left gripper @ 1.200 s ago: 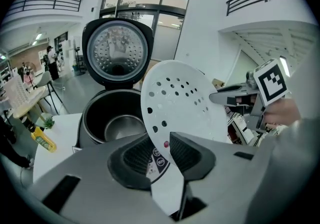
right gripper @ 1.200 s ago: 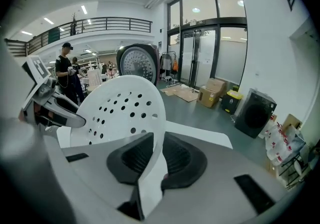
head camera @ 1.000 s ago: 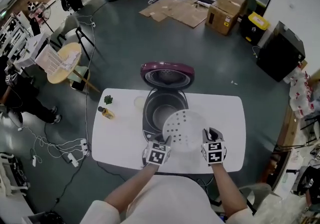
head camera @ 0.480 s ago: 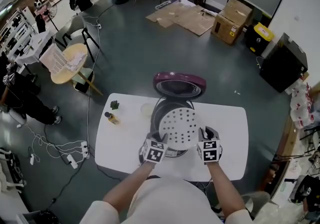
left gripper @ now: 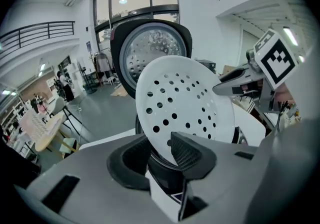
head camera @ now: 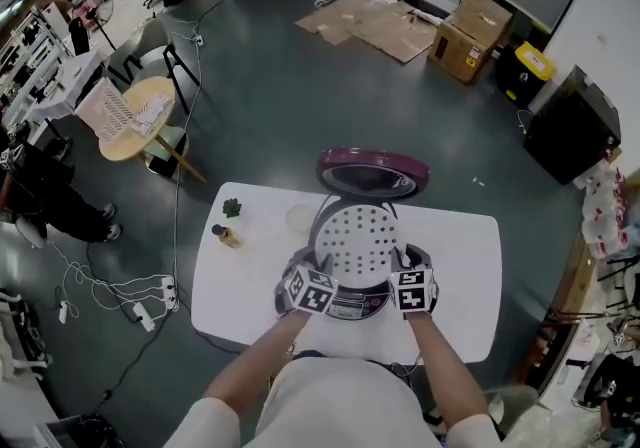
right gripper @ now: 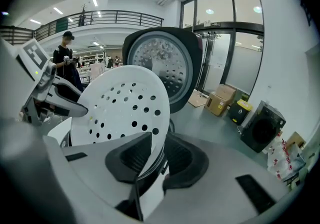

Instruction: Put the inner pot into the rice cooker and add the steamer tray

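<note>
1. Left gripper [left gripper: 161, 144], at the steamer tray [head camera: 360, 239]'s 7 o'clock, pinches its rim between its fingers [left gripper: 188, 151].
2. Right gripper [right gripper: 156, 149], at 5 o'clock: fingers just opening wider, rim between them.
3. Forearms [head camera: 252, 366] reach forward, parallel.

White steamer tray [left gripper: 180, 103] in smooth, matt plastic, pierced with round holes. On the far side, the rice cooker lid [left gripper: 150, 48] has glossy dark plastic around a shiny, dimpled metal plate [right gripper: 162, 65]. The worktop [head camera: 455, 266] is smooth, matt white.

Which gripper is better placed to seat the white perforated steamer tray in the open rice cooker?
Neither alone: the left gripper and right gripper hold opposite rims of the white steamer tray above the rice cooker, their jaws just opening.
</note>
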The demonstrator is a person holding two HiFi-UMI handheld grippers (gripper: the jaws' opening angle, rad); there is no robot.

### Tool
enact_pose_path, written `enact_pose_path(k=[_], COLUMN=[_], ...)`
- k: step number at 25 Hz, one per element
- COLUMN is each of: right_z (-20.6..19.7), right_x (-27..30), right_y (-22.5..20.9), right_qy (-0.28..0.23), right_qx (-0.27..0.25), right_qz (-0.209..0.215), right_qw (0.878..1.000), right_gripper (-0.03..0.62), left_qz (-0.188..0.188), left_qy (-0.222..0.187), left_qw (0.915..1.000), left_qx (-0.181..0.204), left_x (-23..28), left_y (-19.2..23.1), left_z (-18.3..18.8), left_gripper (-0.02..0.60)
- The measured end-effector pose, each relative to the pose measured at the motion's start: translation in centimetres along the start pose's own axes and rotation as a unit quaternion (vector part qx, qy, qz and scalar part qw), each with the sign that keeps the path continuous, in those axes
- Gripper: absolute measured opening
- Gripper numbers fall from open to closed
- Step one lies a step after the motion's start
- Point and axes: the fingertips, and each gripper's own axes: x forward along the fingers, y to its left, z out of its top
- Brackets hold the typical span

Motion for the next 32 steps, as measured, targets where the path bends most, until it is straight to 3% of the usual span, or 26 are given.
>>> enact_pose_path(k=[18,32], right_z=[-4.3,-5.2], right_x=[5.6,7.5], right_y=[0.5,0.1], right_qy=[0.111,0.147], right_qx=[-0.019,-0.055], right_qz=[-0.006,-0.023], right_qw=[0.994,0.987], right_gripper=[0.120,0.146], left_qz=[-0.005,0.015], left_qy=[0.090,0.107], left_qw=[0.9942,0.9904], left_qx=[0.059,0.085], left_x=[6.3,8.3], left_y=[1.5,2.3], left_z=[-3.4,-4.2], left_gripper=[0.169,0.259])
